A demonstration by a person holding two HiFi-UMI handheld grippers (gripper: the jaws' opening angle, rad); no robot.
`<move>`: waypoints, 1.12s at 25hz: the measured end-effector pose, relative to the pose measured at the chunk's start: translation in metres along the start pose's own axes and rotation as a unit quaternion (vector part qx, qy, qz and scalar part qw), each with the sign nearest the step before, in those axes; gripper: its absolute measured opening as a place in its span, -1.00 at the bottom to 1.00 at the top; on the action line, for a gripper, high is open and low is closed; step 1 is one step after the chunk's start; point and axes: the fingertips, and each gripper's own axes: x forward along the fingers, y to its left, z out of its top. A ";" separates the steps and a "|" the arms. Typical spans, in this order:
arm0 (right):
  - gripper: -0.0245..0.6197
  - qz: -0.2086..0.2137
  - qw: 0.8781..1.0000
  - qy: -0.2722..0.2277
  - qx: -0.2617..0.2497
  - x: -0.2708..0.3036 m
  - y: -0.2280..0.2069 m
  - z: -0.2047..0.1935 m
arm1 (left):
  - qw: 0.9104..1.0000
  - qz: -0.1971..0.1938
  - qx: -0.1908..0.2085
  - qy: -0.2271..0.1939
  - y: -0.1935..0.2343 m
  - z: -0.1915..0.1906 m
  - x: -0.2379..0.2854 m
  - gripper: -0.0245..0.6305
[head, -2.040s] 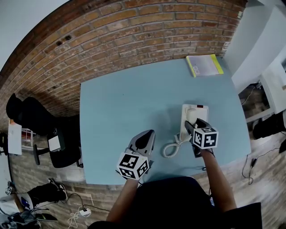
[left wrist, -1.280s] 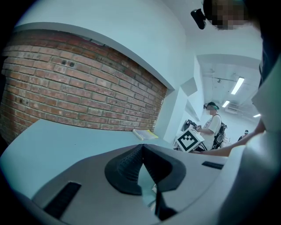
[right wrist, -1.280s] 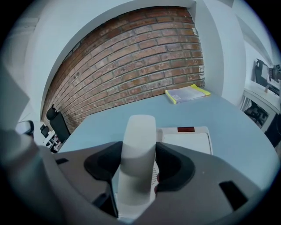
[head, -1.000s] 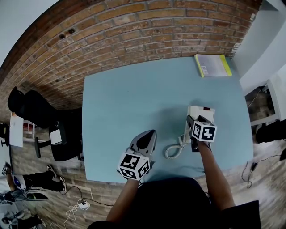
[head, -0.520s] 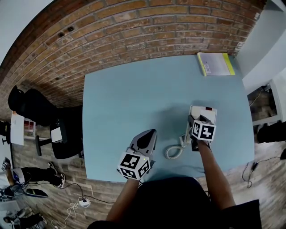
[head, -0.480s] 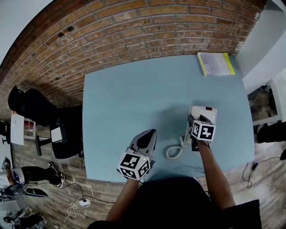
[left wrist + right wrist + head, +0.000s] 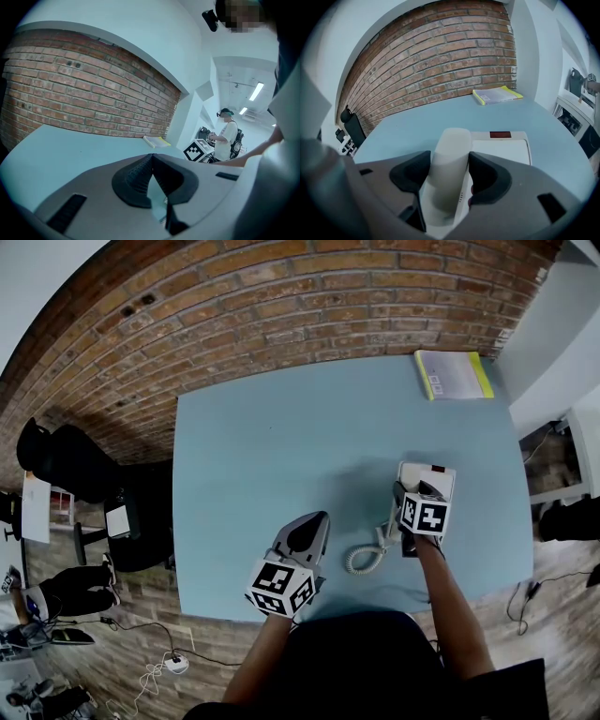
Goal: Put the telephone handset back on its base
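The white telephone base point(image 7: 432, 479) sits on the right half of the light-blue table point(image 7: 281, 446), and its coiled cord point(image 7: 361, 557) curls toward the near edge. The white handset point(image 7: 452, 140) lies along the left side of the base point(image 7: 506, 147). My right gripper point(image 7: 449, 161) is shut on the handset, one dark pad pressed against each side. In the head view the right gripper point(image 7: 405, 493) hides most of the handset. My left gripper point(image 7: 315, 519) hovers near the table's front edge, left of the cord. The left gripper point(image 7: 151, 157) is shut with nothing in it.
A yellow-edged book point(image 7: 453, 374) lies at the table's far right corner, also seen as the book point(image 7: 497, 95) beyond the base. The brick wall point(image 7: 281, 296) runs behind the table. A black chair point(image 7: 56, 474) stands off its left side. A person point(image 7: 227, 136) stands far off.
Over two seconds my right gripper with the handset has shifted slightly forward over the base's left side. In the last half second nothing moves. The left gripper stays put.
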 end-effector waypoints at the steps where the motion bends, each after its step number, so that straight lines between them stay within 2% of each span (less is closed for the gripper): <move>1: -0.17 0.001 1.000 0.000 0.001 0.000 0.000 0.000 | 1.000 0.000 0.000 0.000 0.000 0.000 0.000 -0.90; 12: -0.17 0.017 1.000 -0.012 0.016 -0.007 0.003 0.004 | 1.000 -0.004 0.000 -0.006 -0.003 0.001 -0.002 -0.90; 28: -0.17 0.026 0.999 -0.039 -0.002 -0.036 0.016 0.015 | 0.999 -0.018 0.004 -0.028 -0.013 0.011 -0.011 -0.90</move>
